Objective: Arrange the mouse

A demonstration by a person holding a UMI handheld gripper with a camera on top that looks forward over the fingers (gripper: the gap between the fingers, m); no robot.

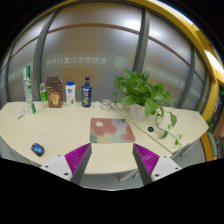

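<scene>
A light wooden table (70, 130) holds everything. A small dark blue mouse (37, 149) sits near the front edge. A square pink and green mouse mat (111, 130) lies in the middle. At the back stand a leafy green plant in a white pot (140, 93), a dark blue bottle (87, 93), a white bottle (70, 94) and a brown jar (55, 97).

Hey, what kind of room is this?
Likely an office: a pale desk with a mouse, a mouse pad and a potted plant by glass partitions. The claw hangs open.
</scene>
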